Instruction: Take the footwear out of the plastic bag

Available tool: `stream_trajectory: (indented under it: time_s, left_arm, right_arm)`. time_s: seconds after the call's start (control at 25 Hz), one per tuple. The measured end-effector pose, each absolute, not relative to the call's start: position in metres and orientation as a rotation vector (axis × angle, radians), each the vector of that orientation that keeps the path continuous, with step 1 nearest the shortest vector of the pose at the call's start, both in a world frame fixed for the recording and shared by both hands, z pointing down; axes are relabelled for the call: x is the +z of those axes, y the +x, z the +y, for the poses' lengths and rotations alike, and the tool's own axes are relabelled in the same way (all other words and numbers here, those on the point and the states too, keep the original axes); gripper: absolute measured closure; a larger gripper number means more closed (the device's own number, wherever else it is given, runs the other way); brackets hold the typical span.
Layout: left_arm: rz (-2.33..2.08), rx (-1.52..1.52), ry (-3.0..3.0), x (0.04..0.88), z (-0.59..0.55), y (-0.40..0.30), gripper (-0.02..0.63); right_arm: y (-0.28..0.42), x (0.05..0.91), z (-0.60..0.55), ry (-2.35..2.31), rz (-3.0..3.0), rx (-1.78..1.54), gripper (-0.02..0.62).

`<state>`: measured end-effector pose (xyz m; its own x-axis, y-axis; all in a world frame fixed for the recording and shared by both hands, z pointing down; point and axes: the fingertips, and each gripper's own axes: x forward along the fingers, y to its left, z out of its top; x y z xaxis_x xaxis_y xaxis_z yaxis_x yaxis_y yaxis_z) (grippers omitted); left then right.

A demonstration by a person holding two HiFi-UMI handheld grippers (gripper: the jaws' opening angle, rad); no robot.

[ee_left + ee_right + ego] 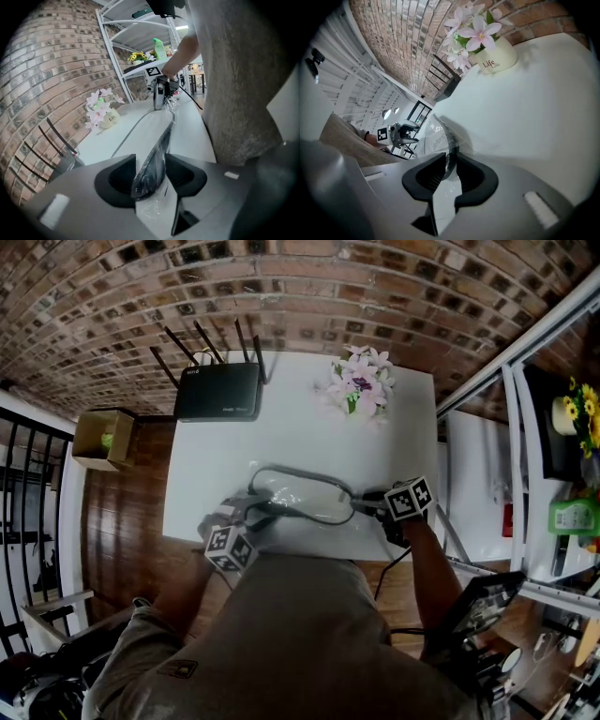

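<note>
The long white table (234, 446) stood against a red-brown brick wall (281, 287) on a dark wooden floor (122, 521). Beyond the jaws sat a black router with four aerials (218, 392) and a white pot of pink and white flowers (359, 382). White metal shelving (511, 362) rose out past the right gripper's side, and a small cardboard box (103, 439) lay on the floor well off to the left.

The person stood close at the near edge, both arms bent in low over the table. The bare right forearm (427, 559) reached forward, and the two tools faced each other across the near part of the table.

The clear plastic bag (281, 486) lay flat on the table, stretched between the two sets of jaws, with the dark-rimmed footwear (157, 157) still inside; its exact kind I could not make out.

The left gripper (150, 171) had its jaws standing well apart. The bag's near end and the dark rim ran between them, not pinched.

The right gripper (449, 168) had its jaws drawn nearly together, clamped on the bag's opposite edge, where film and rim passed between the pads
</note>
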<state>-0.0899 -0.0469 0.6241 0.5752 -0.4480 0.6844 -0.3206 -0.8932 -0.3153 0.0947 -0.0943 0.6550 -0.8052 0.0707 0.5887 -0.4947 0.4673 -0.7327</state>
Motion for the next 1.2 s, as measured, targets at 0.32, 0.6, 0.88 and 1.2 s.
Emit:
stream_trajectory:
  time_s: [0.32, 0.6, 0.88, 1.2]
  left_arm:
    - [0.471, -1.317, -2.643, 0.631, -0.067, -0.066, 0.445]
    - [0.373, -1.408, -2.627, 0.646, -0.058, -0.057, 0.604]
    - [0.429, -1.427, -2.638, 0.644, -0.061, -0.072, 0.604]
    - [0.475, -1.453, -2.631, 0.644, -0.061, -0.091, 0.604]
  right_arm:
    - [0.094, 0.656, -0.096, 0.341, -2.168, 1.28, 0.512]
    - [0.093, 0.655, -0.093, 0.33, -2.159, 1.269, 0.512]
    - [0.105, 0.654, -0.093, 0.331, -2.153, 1.281, 0.514]
    - [0.137, 0.659, -0.095, 0.387, -2.117, 1.268, 0.528]
